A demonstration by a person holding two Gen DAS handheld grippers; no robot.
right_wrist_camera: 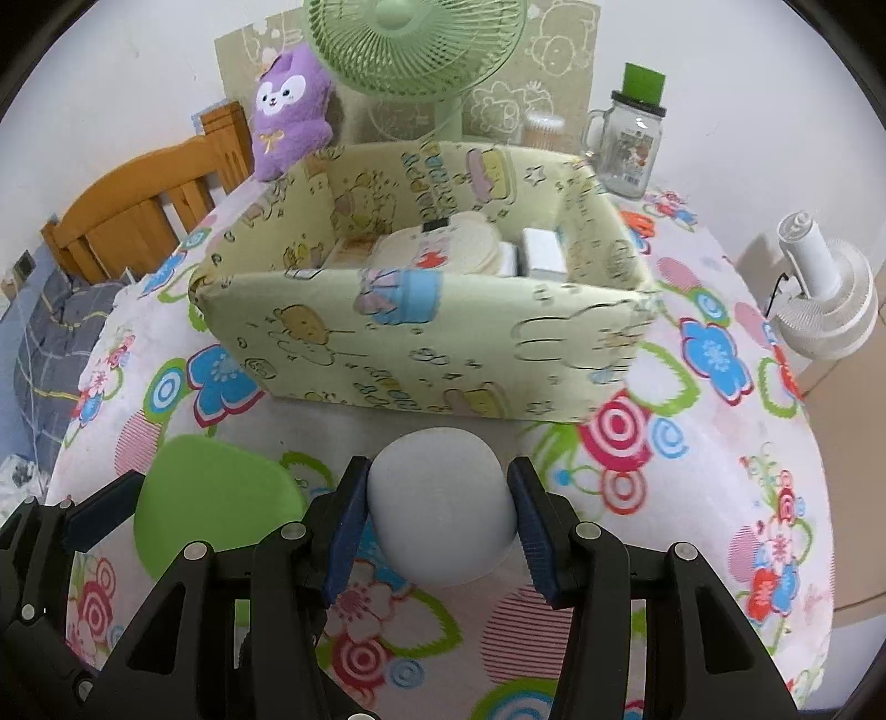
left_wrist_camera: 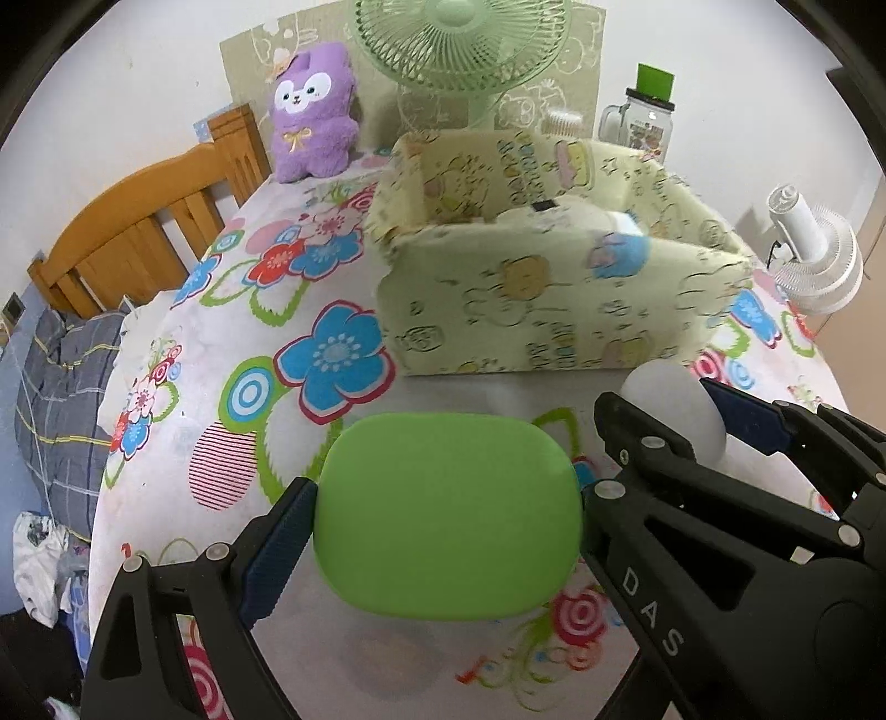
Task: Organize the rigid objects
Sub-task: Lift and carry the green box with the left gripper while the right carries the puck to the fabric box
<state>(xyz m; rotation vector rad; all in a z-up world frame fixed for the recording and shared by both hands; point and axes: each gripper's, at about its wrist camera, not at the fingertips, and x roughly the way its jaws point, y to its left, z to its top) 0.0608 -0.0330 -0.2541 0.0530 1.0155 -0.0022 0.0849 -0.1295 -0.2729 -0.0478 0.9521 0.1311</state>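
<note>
My left gripper [left_wrist_camera: 446, 512] is shut on a rounded green case [left_wrist_camera: 446, 512] and holds it above the flowered table. My right gripper [right_wrist_camera: 440, 509] is shut on a pale grey-white rounded object [right_wrist_camera: 443, 504], also held above the table. In the left wrist view the white object [left_wrist_camera: 673, 401] and the right gripper [left_wrist_camera: 692, 421] sit to the right of the green case. In the right wrist view the green case [right_wrist_camera: 216, 498] is at the lower left. A pale yellow cartoon-print fabric box [left_wrist_camera: 554, 299] [right_wrist_camera: 421, 343] stands just beyond both grippers, holding white boxes and a round flat item.
A green fan [right_wrist_camera: 415, 50], a purple plush toy [right_wrist_camera: 288, 111] and a glass mug jar with a green lid [right_wrist_camera: 628, 144] stand behind the box. A white fan [right_wrist_camera: 825, 299] is at the right. A wooden bed frame [left_wrist_camera: 138, 232] is at the left.
</note>
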